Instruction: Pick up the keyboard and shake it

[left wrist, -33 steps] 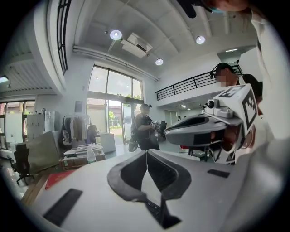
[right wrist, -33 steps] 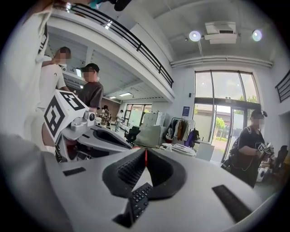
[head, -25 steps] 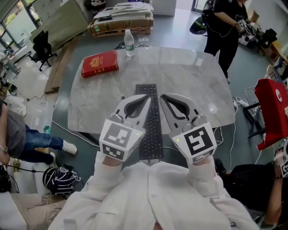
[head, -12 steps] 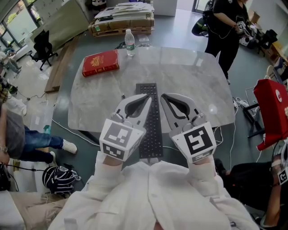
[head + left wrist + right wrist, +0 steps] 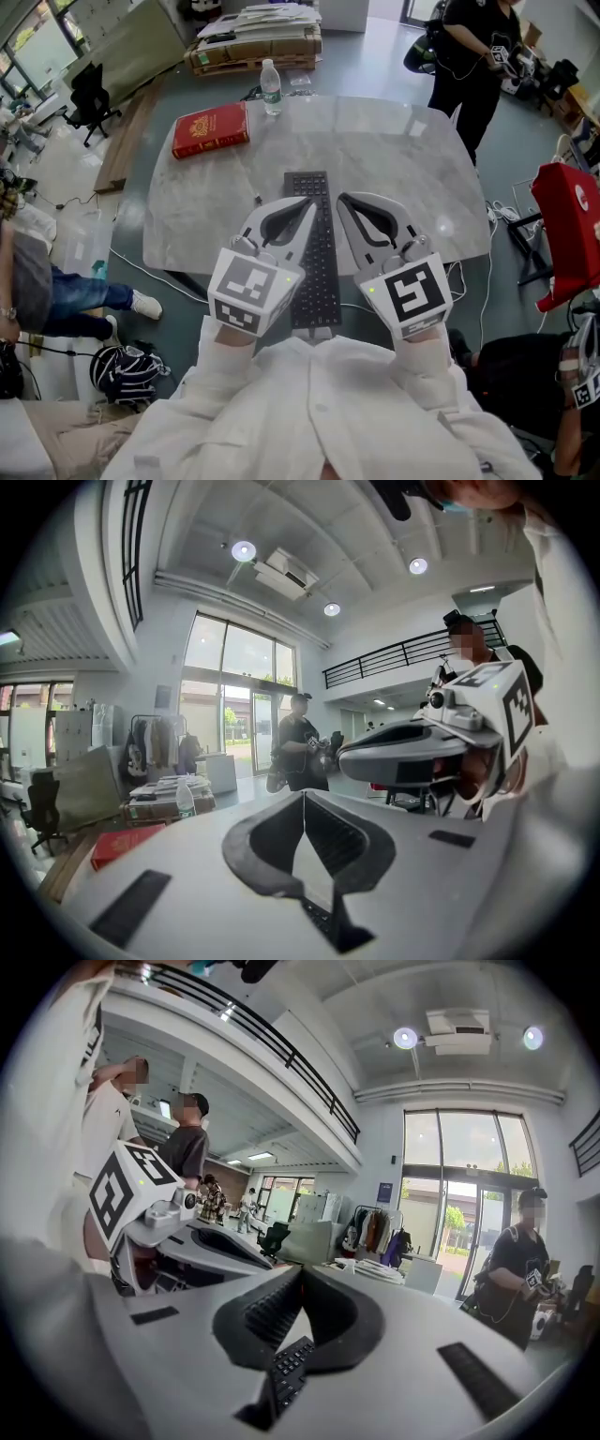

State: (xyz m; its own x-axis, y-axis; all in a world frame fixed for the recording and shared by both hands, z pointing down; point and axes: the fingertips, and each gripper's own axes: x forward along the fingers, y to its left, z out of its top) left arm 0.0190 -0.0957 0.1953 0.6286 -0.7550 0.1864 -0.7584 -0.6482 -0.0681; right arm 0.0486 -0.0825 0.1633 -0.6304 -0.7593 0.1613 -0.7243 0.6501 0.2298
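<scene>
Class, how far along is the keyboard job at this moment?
Done: the left gripper and right gripper, jaws shut, flank the keyboard. In hand: the pick-up; whether it has left the table is unclear. Left: the shake.

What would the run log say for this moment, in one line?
left gripper: shut, empty | right gripper: shut, empty | keyboard: lengthwise between grippers | lifted: cannot tell

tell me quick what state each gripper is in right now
left hand-held gripper: closed, holding nothing
right hand-held gripper: closed, holding nothing
</scene>
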